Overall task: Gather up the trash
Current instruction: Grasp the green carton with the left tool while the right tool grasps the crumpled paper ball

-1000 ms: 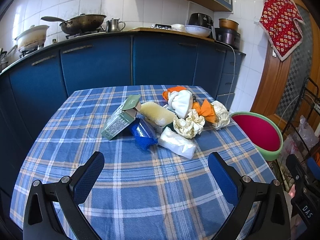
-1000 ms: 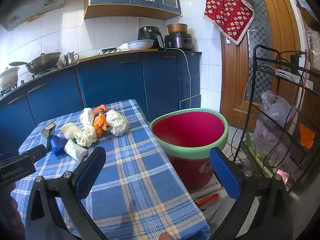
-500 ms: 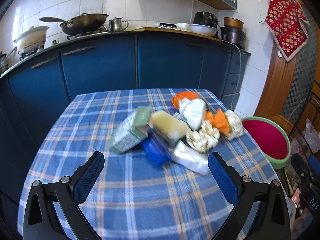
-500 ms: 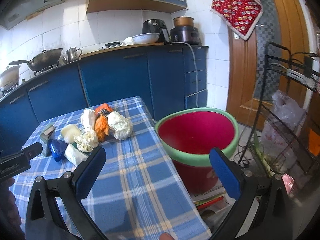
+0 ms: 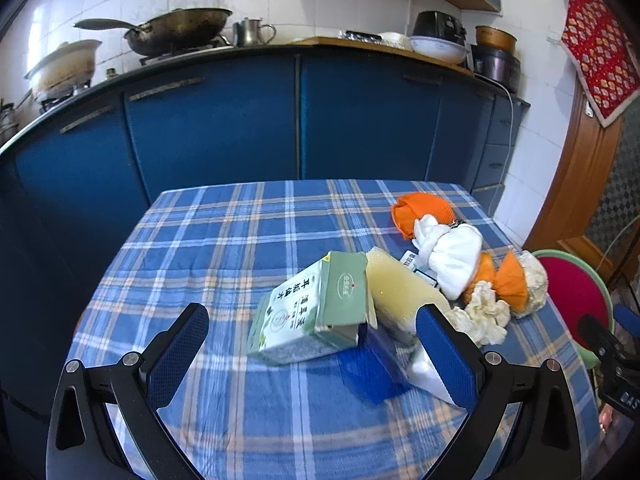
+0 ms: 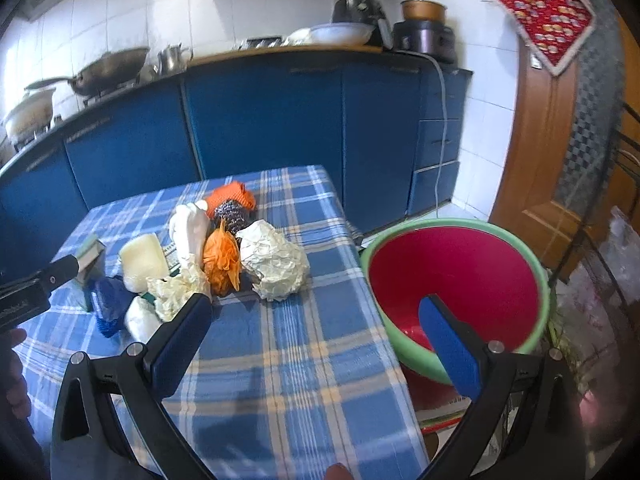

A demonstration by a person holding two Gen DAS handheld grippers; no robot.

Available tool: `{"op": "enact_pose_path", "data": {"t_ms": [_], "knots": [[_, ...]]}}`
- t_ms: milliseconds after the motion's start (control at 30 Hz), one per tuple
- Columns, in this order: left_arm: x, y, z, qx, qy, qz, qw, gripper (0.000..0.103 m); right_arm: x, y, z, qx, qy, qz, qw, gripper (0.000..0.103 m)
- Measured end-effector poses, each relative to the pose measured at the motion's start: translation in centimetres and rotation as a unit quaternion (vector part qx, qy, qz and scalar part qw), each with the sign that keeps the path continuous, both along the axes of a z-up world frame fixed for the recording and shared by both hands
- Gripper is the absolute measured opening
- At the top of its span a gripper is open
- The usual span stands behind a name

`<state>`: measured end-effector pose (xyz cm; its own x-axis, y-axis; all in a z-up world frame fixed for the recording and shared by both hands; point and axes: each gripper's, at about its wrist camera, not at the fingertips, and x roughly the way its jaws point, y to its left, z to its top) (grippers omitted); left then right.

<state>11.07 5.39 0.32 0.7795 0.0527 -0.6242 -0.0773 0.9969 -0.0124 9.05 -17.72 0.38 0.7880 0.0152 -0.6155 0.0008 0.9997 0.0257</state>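
The trash lies in one loose heap on the checked tablecloth (image 5: 224, 248), at centre right of the left wrist view and at centre left of the right wrist view. Its members touch or overlap: a green carton (image 5: 316, 316) tipped on its side, a blue wrapper (image 5: 372, 368) below it, a pale yellow block (image 5: 396, 292), a white cloth bundle (image 5: 452, 256), orange pieces (image 5: 508, 280), a crumpled tissue (image 5: 480, 316) and a large crumpled paper ball (image 6: 276, 260). The heap sits toward the table side nearest the bin, presumably for a short carry. The bin (image 6: 460, 236), green-rimmed and red inside, stands on the floor just beside the table edge at right centre of the right wrist view; its visible interior holds nothing. The left gripper (image 5: 312, 344) has its fingers spread wide and empty, framing the carton, which appears to be the first pick. The right gripper (image 6: 316, 328) is likewise spread and empty, between heap and bin.
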Motion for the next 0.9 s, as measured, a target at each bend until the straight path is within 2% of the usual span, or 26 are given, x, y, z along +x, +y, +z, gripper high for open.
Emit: {"op": "enact_pose_path", "data": {"t_ms": [100,200,367,467,500,533,567,600,633,700,767,833,900], "knots": [[1.0,-0.1,-0.9,0.006,0.006,-0.029,0.9995,0.103,2.5,0.5,-1.4,0.008,0.042,0.018,0.999,0.102],[2.0,0.1,-1.5,0.019,0.011,-0.039,0.9990,0.103,4.3,1.0,-2.4,0.005,0.063,0.026,0.998,0.101],[3.8,1.6,-2.5,-0.003,0.028,-0.045,0.9986,0.099,6.4,1.7,-3.1,-0.011,0.072,0.035,0.997,0.095],[4.5,2.6,-3.0,-0.022,0.037,-0.048,0.9979,0.096,7.5,1.8,-3.4,-0.017,0.085,0.038,0.996,0.086],[4.7,2.9,-3.2,-0.028,0.039,-0.048,0.9977,0.093,7.9,1.8,-3.5,-0.015,0.090,0.041,0.995,0.078],[4.8,3.2,-3.4,-0.036,0.042,-0.049,0.9973,0.080,8.2,1.8,-3.6,-0.012,0.096,0.047,0.994,0.068],[5.0,3.4,-3.7,-0.045,0.048,-0.050,0.9965,0.074,8.4,1.9,-3.7,-0.010,0.099,0.052,0.994,0.063],[5.2,3.8,-3.9,-0.047,0.053,-0.043,0.9966,0.073,8.4,1.9,-3.7,-0.008,0.099,0.055,0.994,0.054],[5.3,3.9,-4.0,-0.048,0.053,-0.040,0.9967,0.069,8.4,2.0,-3.7,-0.006,0.097,0.057,0.994,0.051],[5.2,4.3,-3.8,-0.054,0.042,-0.040,0.9969,0.063,8.3,1.9,-3.8,0.001,0.094,0.058,0.994,0.048],[4.8,4.4,-3.3,-0.051,0.028,-0.038,0.9976,0.050,8.2,1.7,-3.8,0.015,0.095,0.062,0.993,0.046],[4.5,4.3,-2.7,-0.041,0.016,-0.039,0.9983,0.042,7.9,1.6,-3.6,0.020,0.090,0.065,0.994,0.044],[4.2,4.4,-2.4,-0.044,0.014,-0.043,0.9980,0.038,7.3,1.6,-3.4,0.022,0.082,0.067,0.994,0.043]]}}
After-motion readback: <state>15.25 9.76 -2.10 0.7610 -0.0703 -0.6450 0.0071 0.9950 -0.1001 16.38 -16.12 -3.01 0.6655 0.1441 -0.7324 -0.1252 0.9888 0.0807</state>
